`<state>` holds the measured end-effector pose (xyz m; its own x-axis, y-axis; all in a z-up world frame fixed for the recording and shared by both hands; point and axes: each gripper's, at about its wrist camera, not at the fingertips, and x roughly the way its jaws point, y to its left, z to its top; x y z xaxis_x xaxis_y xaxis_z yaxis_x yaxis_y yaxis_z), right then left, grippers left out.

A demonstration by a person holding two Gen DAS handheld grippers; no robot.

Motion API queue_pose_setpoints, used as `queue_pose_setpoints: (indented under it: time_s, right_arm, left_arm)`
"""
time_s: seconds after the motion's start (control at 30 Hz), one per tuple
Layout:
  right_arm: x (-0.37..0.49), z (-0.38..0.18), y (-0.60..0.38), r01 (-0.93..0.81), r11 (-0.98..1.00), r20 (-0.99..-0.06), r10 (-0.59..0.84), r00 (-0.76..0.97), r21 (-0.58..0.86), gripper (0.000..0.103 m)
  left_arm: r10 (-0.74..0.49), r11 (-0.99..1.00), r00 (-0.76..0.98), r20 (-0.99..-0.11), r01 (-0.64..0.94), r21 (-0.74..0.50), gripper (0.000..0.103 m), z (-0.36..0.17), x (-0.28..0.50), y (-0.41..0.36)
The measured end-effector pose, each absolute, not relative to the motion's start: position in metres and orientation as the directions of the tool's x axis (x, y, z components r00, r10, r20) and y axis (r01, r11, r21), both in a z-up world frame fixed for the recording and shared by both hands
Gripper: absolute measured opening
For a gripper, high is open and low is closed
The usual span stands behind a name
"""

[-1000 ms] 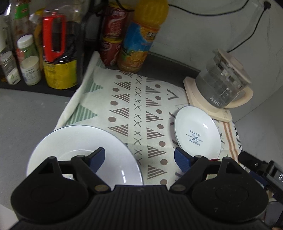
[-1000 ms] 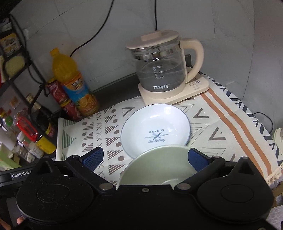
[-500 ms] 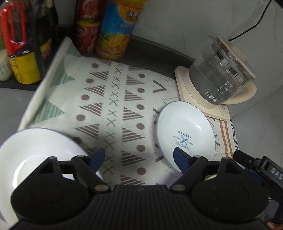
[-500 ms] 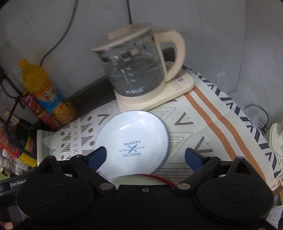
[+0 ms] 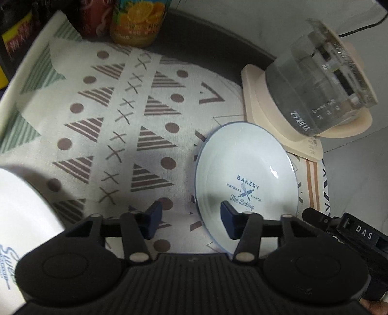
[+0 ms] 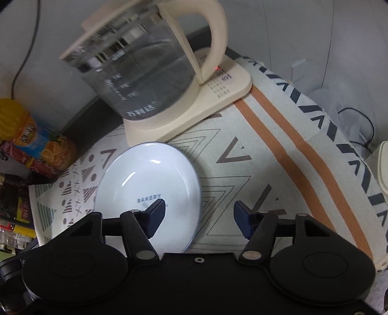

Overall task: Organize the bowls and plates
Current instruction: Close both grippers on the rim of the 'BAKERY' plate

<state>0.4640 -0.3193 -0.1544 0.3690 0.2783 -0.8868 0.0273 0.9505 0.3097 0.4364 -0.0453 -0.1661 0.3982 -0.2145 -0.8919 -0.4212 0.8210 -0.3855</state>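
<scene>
A small white plate printed "BAKERY" [image 5: 245, 174] lies on the patterned cloth in front of the kettle; it also shows in the right wrist view [image 6: 148, 191]. My left gripper [image 5: 191, 219] is open and empty, low over the cloth, its right finger over the plate's near left edge. My right gripper [image 6: 200, 219] is open and empty, its left finger over the plate's near right part. A larger white plate [image 5: 21, 223] lies at the left edge of the left wrist view. The green bowl is out of view.
A glass kettle on a cream base [image 5: 315, 97] stands just behind the small plate, also in the right wrist view [image 6: 155, 72]. An orange juice bottle [image 5: 138, 21] and cans stand at the cloth's far left. The other gripper's body [image 5: 351, 235] is close on the right.
Both grippers moved forward and down toward the small plate. The large plate slid to the left edge of the left view; the green bowl dropped out of the right view.
</scene>
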Motion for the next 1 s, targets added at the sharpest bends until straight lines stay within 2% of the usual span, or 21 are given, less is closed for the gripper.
queue_pose_setpoints:
  time_s: [0.07,0.2,0.37,0.43,0.8,0.9,0.93,1.0]
  right_arm:
    - [0.472,-0.161,-0.32,0.033,0.949,-0.895,0.283,0.345,0.313,0.059]
    - [0.485,-0.175,-0.32,0.029,0.947,-0.909,0.297,0.293,0.319,0.052]
    - [0.494,-0.189,-0.319,0.045,0.941,-0.919,0.315,0.237,0.335,0.036]
    - [0.496,-0.193,-0.32,0.054,0.94,-0.921,0.318,0.227,0.338,0.031]
    - [0.506,-0.196,-0.319,0.015,0.931,-0.911,0.355,0.212,0.366,0.028]
    - [0.508,-0.197,-0.316,-0.014,0.93,-0.907,0.362,0.212,0.368,0.022]
    - [0.509,-0.197,-0.316,-0.019,0.923,-0.902,0.379,0.206,0.383,0.015]
    - [0.507,-0.197,-0.314,-0.017,0.922,-0.901,0.381,0.207,0.386,0.014]
  left_arm:
    - [-0.228,0.809,0.383,-0.895,-0.437,-0.393,0.04,-0.172,0.44,-0.045]
    - [-0.25,0.795,0.36,-0.899,-0.453,-0.403,0.032,-0.182,0.447,-0.046]
    - [-0.264,0.78,0.346,-0.9,-0.472,-0.41,0.021,-0.191,0.45,-0.048]
    - [-0.276,0.768,0.347,-0.896,-0.48,-0.423,0.02,-0.195,0.449,-0.048]
    - [-0.31,0.755,0.363,-0.879,-0.468,-0.459,0.012,-0.203,0.455,-0.05]
    - [-0.319,0.751,0.369,-0.873,-0.464,-0.47,0.011,-0.204,0.454,-0.049]
    - [-0.319,0.75,0.37,-0.873,-0.464,-0.471,0.011,-0.203,0.454,-0.048]
    - [-0.313,0.755,0.373,-0.873,-0.46,-0.467,0.01,-0.201,0.452,-0.048]
